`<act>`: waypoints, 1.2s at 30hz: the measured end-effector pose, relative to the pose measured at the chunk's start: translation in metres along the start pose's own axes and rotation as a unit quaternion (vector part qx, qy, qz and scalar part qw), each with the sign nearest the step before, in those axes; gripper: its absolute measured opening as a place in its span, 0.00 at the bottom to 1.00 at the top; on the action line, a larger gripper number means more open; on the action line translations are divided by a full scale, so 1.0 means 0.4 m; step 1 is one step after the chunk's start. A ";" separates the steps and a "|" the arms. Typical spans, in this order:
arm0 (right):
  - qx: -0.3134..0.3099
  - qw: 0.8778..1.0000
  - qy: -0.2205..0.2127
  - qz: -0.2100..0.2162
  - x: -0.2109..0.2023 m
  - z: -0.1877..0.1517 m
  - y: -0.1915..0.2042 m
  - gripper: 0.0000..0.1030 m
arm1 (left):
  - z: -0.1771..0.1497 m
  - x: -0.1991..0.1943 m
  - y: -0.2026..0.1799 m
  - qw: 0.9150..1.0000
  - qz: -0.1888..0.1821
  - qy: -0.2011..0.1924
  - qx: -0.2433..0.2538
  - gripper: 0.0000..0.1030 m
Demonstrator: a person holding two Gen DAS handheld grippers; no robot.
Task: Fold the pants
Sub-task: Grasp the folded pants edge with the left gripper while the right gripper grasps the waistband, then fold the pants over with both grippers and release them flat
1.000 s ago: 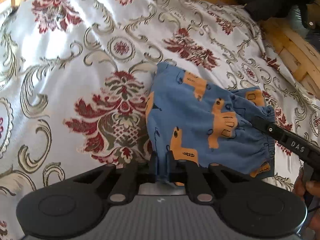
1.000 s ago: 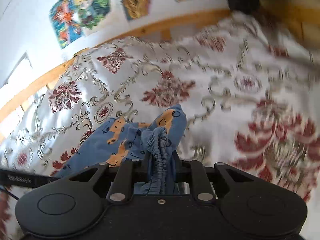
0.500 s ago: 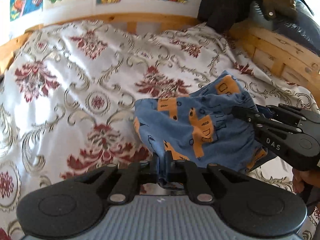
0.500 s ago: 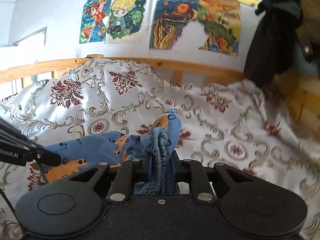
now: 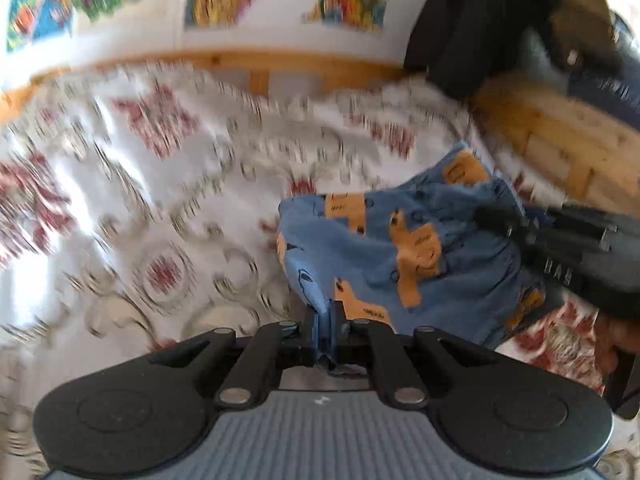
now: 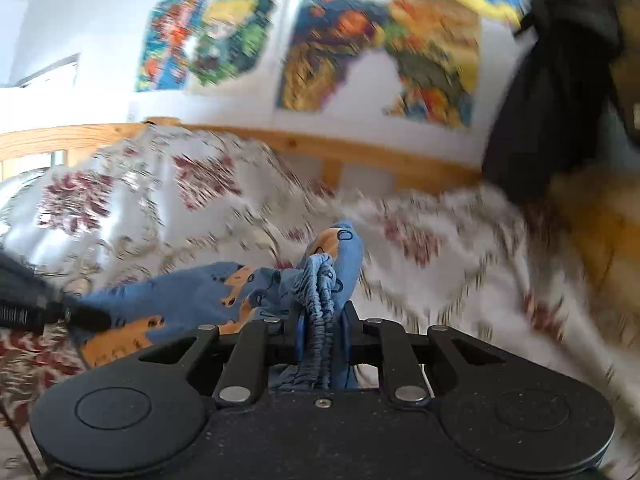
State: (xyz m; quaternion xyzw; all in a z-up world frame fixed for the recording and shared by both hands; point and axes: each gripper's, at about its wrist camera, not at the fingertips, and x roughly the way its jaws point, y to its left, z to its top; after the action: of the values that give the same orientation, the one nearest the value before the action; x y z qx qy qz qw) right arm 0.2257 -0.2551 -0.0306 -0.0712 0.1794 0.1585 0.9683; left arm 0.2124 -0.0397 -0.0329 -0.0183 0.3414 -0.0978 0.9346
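Small blue pants (image 5: 400, 248) with orange prints hang lifted above the bed, stretched between both grippers. My left gripper (image 5: 325, 316) is shut on a blue edge of the cloth at the bottom middle of its view. My right gripper (image 6: 320, 312) is shut on the gathered elastic waistband of the pants (image 6: 192, 304). In the left wrist view the right gripper (image 5: 504, 220) comes in from the right, pinching the far side of the cloth. The left gripper's tip (image 6: 86, 316) shows at the left edge of the right wrist view.
A bedspread (image 5: 160, 184) with white, gold and dark red flowers covers the bed. A wooden bed frame (image 5: 560, 148) runs along the back and right. Dark clothes (image 6: 560, 80) hang at the right. Colourful pictures (image 6: 360, 52) cover the wall. A hand (image 5: 616, 340) shows low right.
Both grippers have risen and tilted up with the pants, so the wall and pictures fill more of each view. The cloth stays clamped in both. The frames now are motion-blurred.
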 end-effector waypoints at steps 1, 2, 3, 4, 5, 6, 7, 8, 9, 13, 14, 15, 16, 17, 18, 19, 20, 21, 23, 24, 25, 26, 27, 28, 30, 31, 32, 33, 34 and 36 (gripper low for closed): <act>0.016 1.000 0.016 0.002 0.025 -0.020 -0.018 0.18 | -0.014 0.028 0.003 1.000 0.000 0.014 0.004 0.06; 0.028 0.999 0.031 0.003 0.046 -0.040 -0.032 0.18 | -0.031 0.057 0.002 0.999 0.003 0.031 0.009 0.06; 0.039 0.998 0.044 0.004 0.064 -0.061 -0.043 0.18 | -0.047 0.077 0.002 0.999 0.007 0.040 0.011 0.05; 0.051 0.997 0.058 0.005 0.080 -0.078 -0.058 0.18 | -0.064 0.082 0.008 0.999 0.007 0.041 0.011 0.06; 0.063 0.996 0.065 0.009 0.088 -0.092 -0.069 0.18 | -0.073 0.086 0.009 0.999 0.006 0.036 0.010 0.06; 0.077 0.995 0.068 0.014 0.090 -0.104 -0.078 0.19 | -0.078 0.086 0.012 0.999 0.004 0.034 0.008 0.06; 0.089 0.993 0.069 0.019 0.093 -0.111 -0.088 0.19 | -0.079 0.087 0.015 0.999 0.002 0.034 0.004 0.06; 0.098 0.992 0.071 0.022 0.098 -0.114 -0.095 0.19 | -0.080 0.089 0.021 0.999 -0.001 0.036 -0.004 0.06; 0.103 0.992 0.072 0.024 0.103 -0.117 -0.099 0.19 | -0.077 0.092 0.025 0.999 -0.004 0.038 -0.011 0.07; 0.130 0.988 0.075 0.031 0.112 -0.129 -0.110 0.22 | -0.074 0.098 0.033 0.999 -0.007 0.039 -0.016 0.09; 0.135 0.987 0.076 0.032 0.113 -0.130 -0.114 0.22 | -0.075 0.097 0.033 0.999 -0.007 0.039 -0.018 0.09; 0.140 0.987 0.077 0.033 0.114 -0.130 -0.117 0.25 | -0.075 0.096 0.034 0.999 -0.008 0.039 -0.021 0.09; 0.145 0.986 0.078 0.031 0.114 -0.130 -0.121 0.28 | -0.073 0.095 0.034 0.999 -0.008 0.040 -0.025 0.10; 0.152 0.985 0.078 0.031 0.113 -0.131 -0.126 0.30 | -0.072 0.095 0.036 0.999 -0.008 0.042 -0.030 0.10; 0.159 0.984 0.078 0.030 0.111 -0.132 -0.131 0.35 | -0.070 0.094 0.039 0.998 -0.009 0.044 -0.037 0.11; 0.165 0.983 0.079 0.030 0.108 -0.135 -0.135 0.39 | -0.069 0.094 0.041 0.998 -0.009 0.045 -0.044 0.12; 0.168 0.982 0.079 0.029 0.106 -0.135 -0.137 0.41 | -0.067 0.094 0.045 0.997 -0.009 0.047 -0.052 0.14; 0.170 0.982 0.079 0.025 0.104 -0.135 -0.138 0.47 | -0.065 0.094 0.046 0.997 -0.007 0.049 -0.058 0.16; 0.169 0.982 0.078 0.016 0.094 -0.135 -0.138 0.63 | -0.063 0.089 0.048 0.997 0.005 0.047 -0.068 0.36; 0.167 0.983 0.073 0.016 0.086 -0.135 -0.137 0.72 | -0.063 0.084 0.048 0.996 0.013 0.047 -0.073 0.43; 0.164 0.984 0.069 0.015 0.078 -0.135 -0.135 0.78 | -0.063 0.079 0.050 0.996 0.020 0.046 -0.079 0.63; 0.162 0.985 0.067 0.012 0.071 -0.133 -0.132 0.81 | -0.064 0.074 0.051 0.995 0.025 0.046 -0.086 0.77; 0.160 0.985 0.065 0.009 0.064 -0.130 -0.129 0.83 | -0.064 0.066 0.052 0.994 0.030 0.045 -0.092 0.80; 0.158 0.985 0.063 0.006 0.056 -0.126 -0.125 0.87 | -0.063 0.057 0.052 0.994 0.036 0.044 -0.096 0.83; 0.156 0.986 0.057 0.001 0.039 -0.116 -0.116 0.93 | -0.056 0.041 0.047 0.993 0.053 0.041 -0.098 0.88; 0.153 0.987 0.053 0.001 0.028 -0.110 -0.110 0.96 | -0.052 0.032 0.043 0.992 0.067 0.039 -0.100 0.93; 0.149 0.988 0.048 0.001 0.016 -0.103 -0.104 0.96 | -0.049 0.022 0.039 0.990 0.083 0.034 -0.104 0.95; 0.143 0.989 0.043 -0.001 0.002 -0.097 -0.096 0.98 | -0.047 0.012 0.036 0.989 0.094 0.029 -0.108 0.95; 0.138 0.990 0.037 -0.005 -0.014 -0.092 -0.090 0.99 | -0.045 0.001 0.033 0.988 0.101 0.023 -0.112 0.96; 0.132 0.991 0.031 -0.014 -0.041 -0.083 -0.078 0.99 | -0.042 -0.020 0.027 0.987 0.106 0.014 -0.120 0.98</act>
State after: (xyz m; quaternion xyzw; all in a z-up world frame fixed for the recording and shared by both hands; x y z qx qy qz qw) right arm 0.2107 -0.2957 -0.0527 0.0495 0.2274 0.1179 0.9654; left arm 0.1975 -0.0272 -0.0418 -0.0928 0.3636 0.0432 0.9259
